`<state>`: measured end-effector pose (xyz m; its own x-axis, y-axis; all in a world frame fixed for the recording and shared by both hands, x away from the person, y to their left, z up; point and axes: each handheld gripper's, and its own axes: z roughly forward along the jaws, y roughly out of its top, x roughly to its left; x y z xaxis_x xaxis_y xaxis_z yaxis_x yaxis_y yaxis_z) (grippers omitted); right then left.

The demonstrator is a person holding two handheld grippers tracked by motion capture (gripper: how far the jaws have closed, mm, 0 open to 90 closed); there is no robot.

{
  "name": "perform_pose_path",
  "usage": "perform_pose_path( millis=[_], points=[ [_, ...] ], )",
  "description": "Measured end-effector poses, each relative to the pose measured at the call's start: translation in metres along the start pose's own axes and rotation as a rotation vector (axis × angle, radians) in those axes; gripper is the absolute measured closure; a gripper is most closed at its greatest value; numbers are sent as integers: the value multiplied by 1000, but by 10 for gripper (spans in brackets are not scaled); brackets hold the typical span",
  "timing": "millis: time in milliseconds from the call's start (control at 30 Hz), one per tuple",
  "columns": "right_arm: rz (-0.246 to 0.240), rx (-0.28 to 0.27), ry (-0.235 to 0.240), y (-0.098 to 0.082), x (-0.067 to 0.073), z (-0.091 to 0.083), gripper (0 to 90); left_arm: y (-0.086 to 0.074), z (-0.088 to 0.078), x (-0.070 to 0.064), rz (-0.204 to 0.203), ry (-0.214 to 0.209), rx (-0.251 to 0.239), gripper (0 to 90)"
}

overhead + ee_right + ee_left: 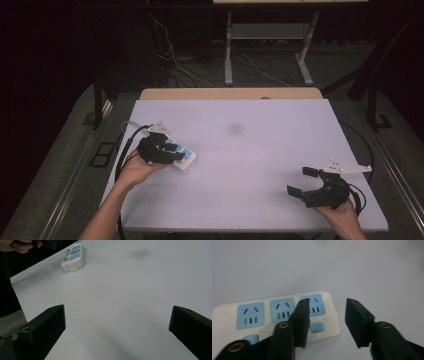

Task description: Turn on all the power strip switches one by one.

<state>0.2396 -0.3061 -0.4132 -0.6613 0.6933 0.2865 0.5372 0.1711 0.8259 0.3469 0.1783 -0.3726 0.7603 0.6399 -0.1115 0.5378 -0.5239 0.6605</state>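
Left gripper view: white three-socket power strip (274,317), lying flat at the table's (260,150) left edge; rigid, light, smooth plastic, likely slippery; best pinched across its short end, which the left gripper's (327,315) half-closed jaws straddle, not yet clamped; right gripper (306,181) open, idle.

A pale, lavender-white rectangular tabletop (260,145) with a light wooden far edge (230,93) fills the middle of the high view, marked by one faint grey smudge (234,129). It stands on grey carpeted floor (65,165) in a dim room with dark surroundings. Beyond it, a grey metal table frame (270,42) stands on two legs, with loose white and black cables (175,65) lying on the floor beside it.
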Motion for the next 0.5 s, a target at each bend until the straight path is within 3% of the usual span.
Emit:
perform_pose_path(
  millis=[67,233,500],
  points=[
    [0,-1,0,0,0,0,5,0,0,1,5,-15,7,629],
    [-1,1,1,0,0,0,5,-1,1,2,11,-8,15,888],
    [-3,1,3,0,0,0,5,-3,7,9,4,-3,49,895]
  ],
)
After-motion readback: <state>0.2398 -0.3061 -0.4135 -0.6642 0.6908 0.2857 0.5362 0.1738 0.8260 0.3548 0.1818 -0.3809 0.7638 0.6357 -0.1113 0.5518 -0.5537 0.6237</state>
